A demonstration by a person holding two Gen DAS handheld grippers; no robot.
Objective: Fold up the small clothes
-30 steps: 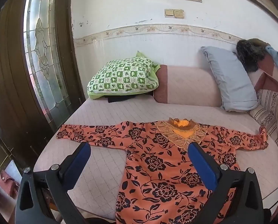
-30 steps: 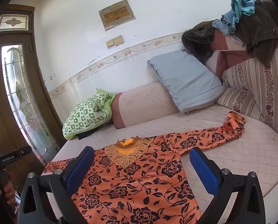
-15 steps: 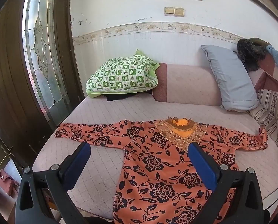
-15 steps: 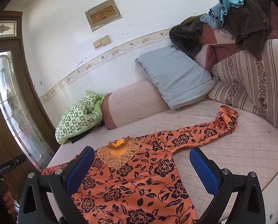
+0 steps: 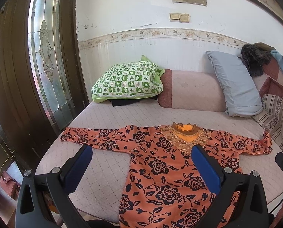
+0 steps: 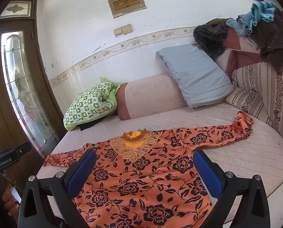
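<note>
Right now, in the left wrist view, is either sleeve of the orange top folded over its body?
No, the orange top lies flat on the bed with both sleeves stretched straight out to the sides.

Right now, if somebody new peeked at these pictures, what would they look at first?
Probably the bright orange dress with black flowers, spread flat on the pink bed with both sleeves stretched out. Next, the blue-tipped left tongs and right tongs, both wide open above it and holding nothing. Behind, a green checked pillow sits at the back left and a grey pillow leans at the back right.
</note>
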